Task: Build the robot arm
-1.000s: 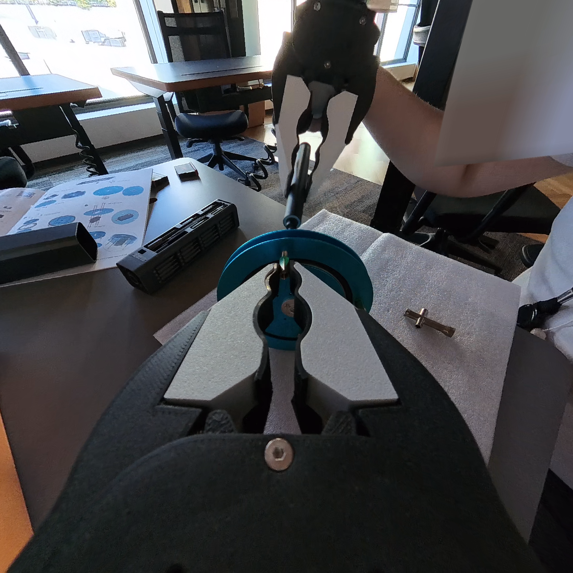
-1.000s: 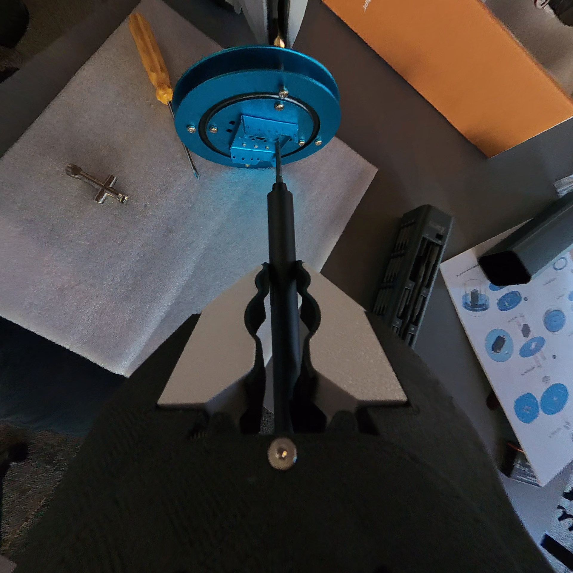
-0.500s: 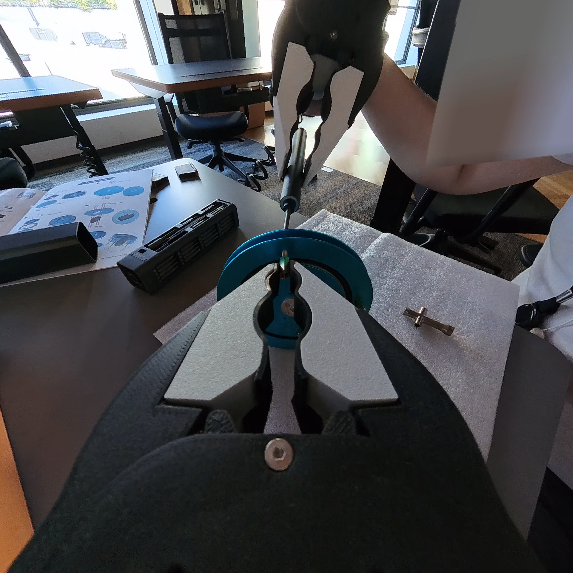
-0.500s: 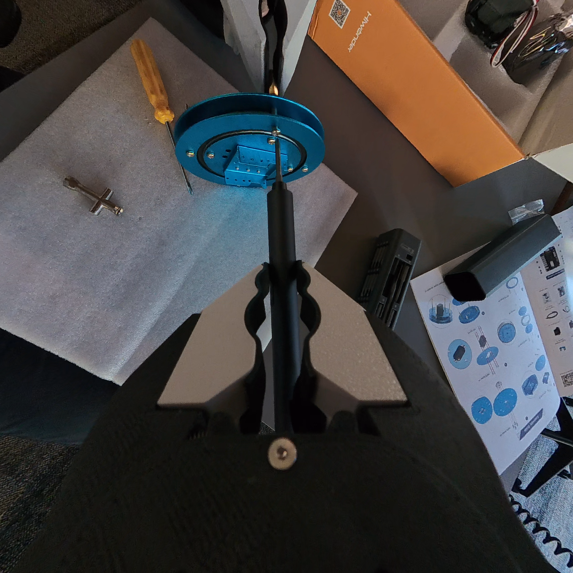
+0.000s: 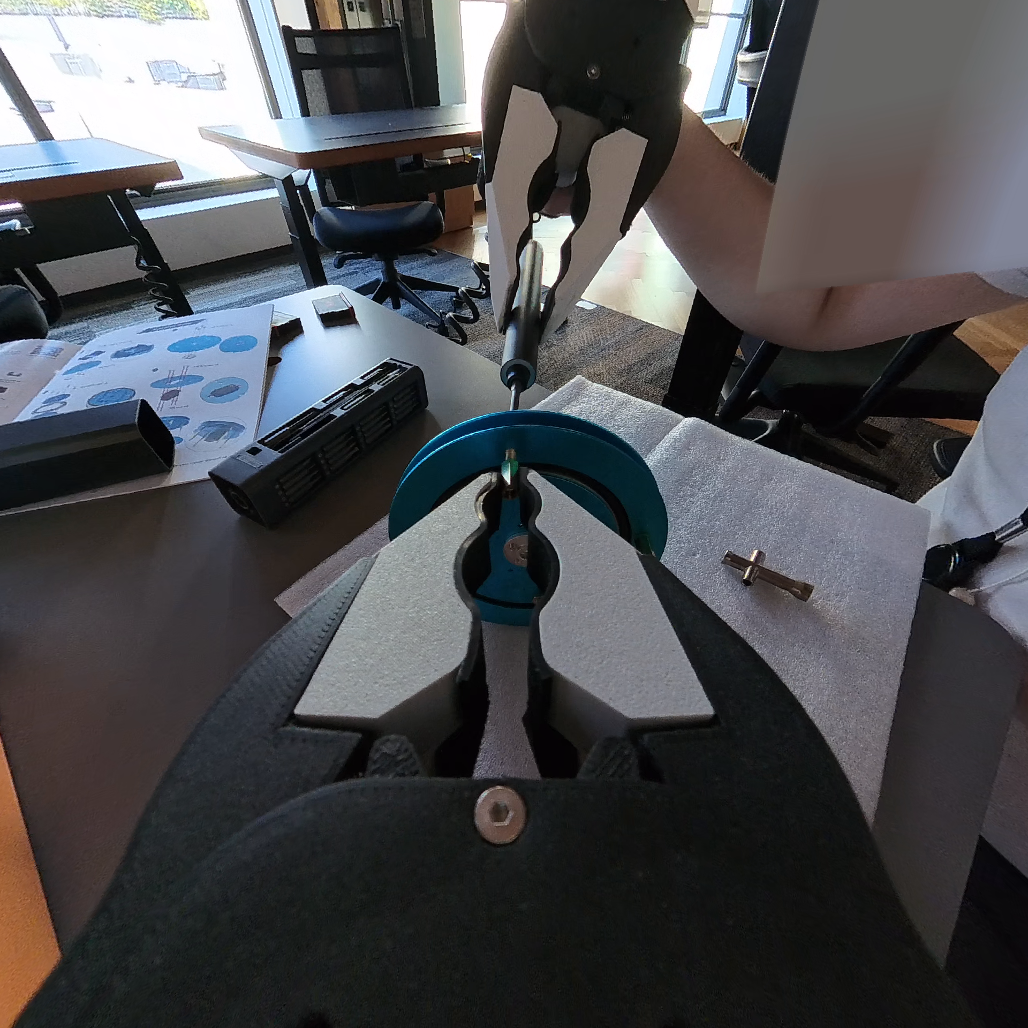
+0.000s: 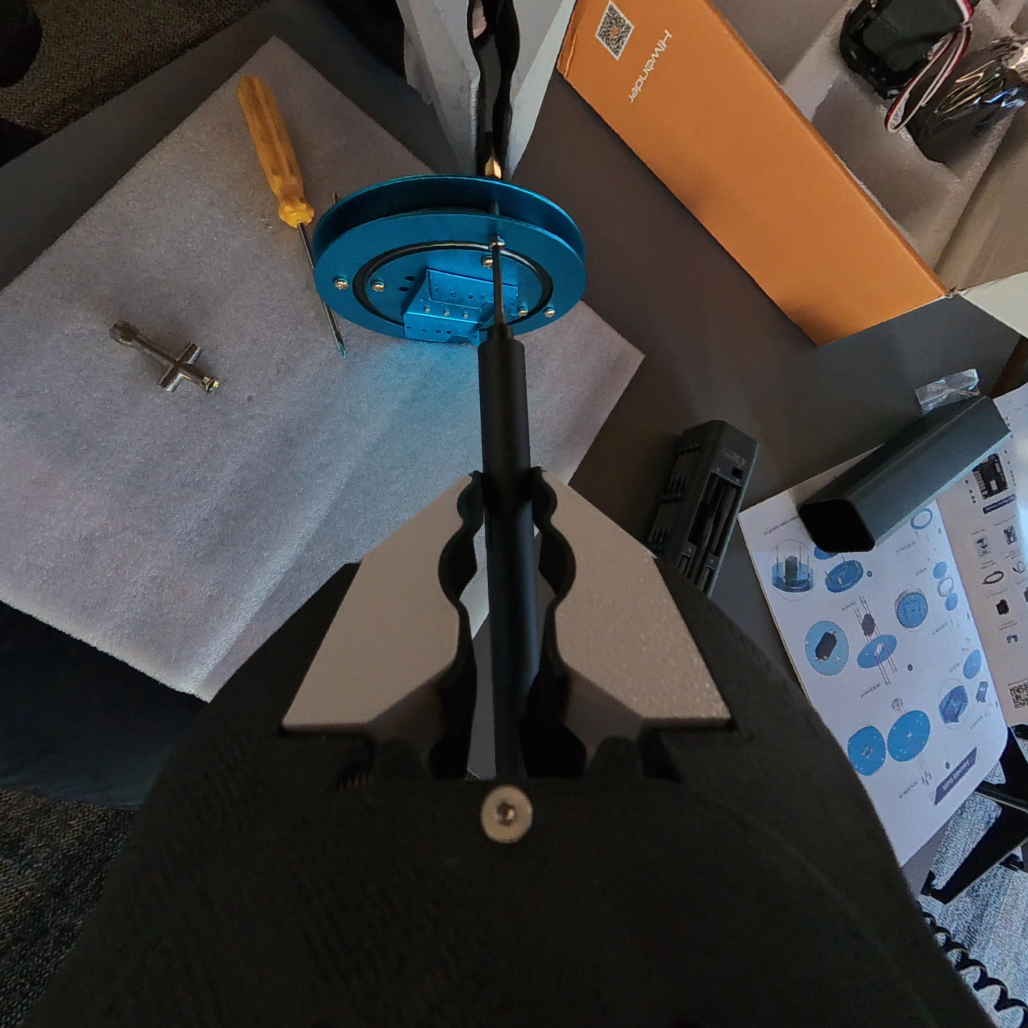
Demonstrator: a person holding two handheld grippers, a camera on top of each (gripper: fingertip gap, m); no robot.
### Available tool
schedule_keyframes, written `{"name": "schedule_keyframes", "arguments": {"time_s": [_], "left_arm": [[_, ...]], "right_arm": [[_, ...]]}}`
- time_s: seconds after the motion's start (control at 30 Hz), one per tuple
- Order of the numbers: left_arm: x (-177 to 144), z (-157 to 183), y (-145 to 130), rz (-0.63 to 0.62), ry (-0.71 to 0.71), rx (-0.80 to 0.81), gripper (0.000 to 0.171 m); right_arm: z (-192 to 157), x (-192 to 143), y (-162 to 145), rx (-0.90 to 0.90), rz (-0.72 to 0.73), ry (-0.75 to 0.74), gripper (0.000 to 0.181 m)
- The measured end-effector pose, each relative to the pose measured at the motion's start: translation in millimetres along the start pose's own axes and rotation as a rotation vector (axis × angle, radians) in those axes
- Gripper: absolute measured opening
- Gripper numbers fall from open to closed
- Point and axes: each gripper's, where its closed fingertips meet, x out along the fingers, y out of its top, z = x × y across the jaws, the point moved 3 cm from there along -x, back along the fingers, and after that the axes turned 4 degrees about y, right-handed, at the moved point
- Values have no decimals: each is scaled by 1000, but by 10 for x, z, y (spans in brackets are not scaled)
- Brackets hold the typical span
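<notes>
In the left wrist view, the left hand-held gripper sat at centre frame, nearly closed, its tips pinching a small brass post with a green tip at the near edge of the blue wheel, which stood on edge on the white foam pad. Above it, in the upper middle, the right hand-held gripper pointed down with a black screwdriver against one finger; from this side its fingers looked parted and the grip was hard to judge. The right wrist view settled that: there the right hand-held gripper had its fingers closed against the black screwdriver, whose thin bit reached a screw on the blue wheel near its upper rim. Only this view showed the wheel's far face, with its ring of screws and a blue bracket, and the yellow screwdriver lying at upper left beside the wheel. It alone also showed the orange box at upper right. Both views showed the metal cross wrench lying apart on the pad. On the dark surface lay the black bit case and the printed sheet.
</notes>
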Motion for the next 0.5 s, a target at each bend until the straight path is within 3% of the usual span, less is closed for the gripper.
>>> {"name": "schedule_keyframes", "arguments": {"time_s": [0.5], "left_arm": [[-23,-1,-6,5,-4,-6,4]], "right_arm": [[16,84,-31,-19,33,-7,16]]}}
